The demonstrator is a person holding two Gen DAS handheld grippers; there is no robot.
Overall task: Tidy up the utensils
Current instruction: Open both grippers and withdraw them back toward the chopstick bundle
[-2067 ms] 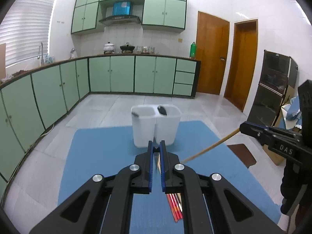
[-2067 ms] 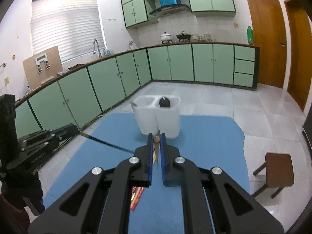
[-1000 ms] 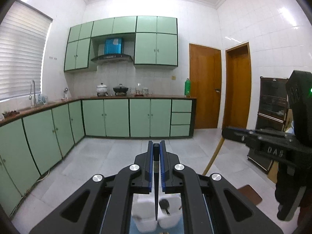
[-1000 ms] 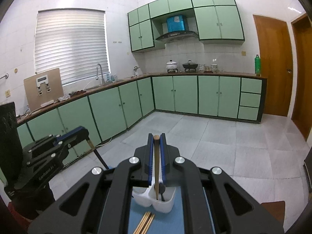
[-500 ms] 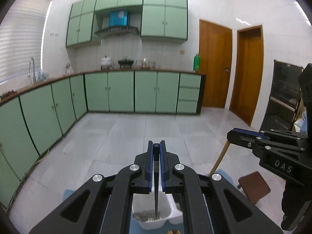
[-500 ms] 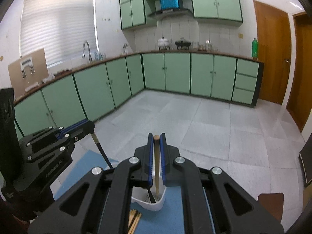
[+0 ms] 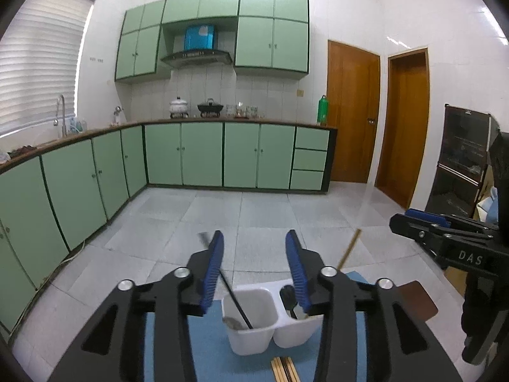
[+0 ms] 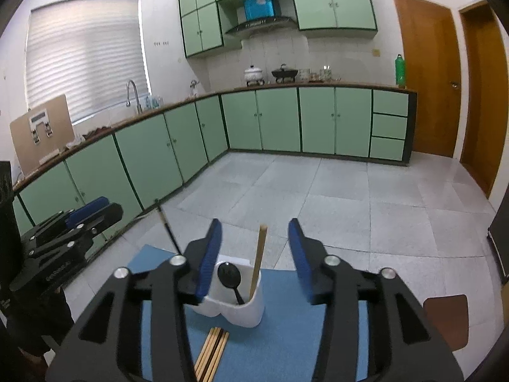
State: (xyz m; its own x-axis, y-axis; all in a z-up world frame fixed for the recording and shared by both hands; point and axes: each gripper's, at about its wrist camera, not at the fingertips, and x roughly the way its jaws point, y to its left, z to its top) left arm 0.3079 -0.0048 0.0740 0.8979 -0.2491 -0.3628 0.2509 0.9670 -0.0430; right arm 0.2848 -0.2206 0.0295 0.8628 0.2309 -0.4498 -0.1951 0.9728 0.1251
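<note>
Spreading just now, our left gripper [image 7: 254, 248] and right gripper [image 8: 253, 237] hold nothing above the white holder [image 7: 254, 334]: black utensil [image 7: 233, 299] leaning in its left compartment, wooden chopstick [image 8: 258, 259] in its right, loose chopsticks [image 8: 211, 348] before it.

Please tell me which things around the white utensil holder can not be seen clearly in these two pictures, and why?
- Chopsticks on the blue mat: near ends cut off by the bottom edge in both views; count unclear.
- White holder: in the left wrist view the left gripper covers most of its right compartment.
- Grey utensil head in the left compartment: too blurred to name.
- Wooden stick: lower end hidden inside the holder.
</note>
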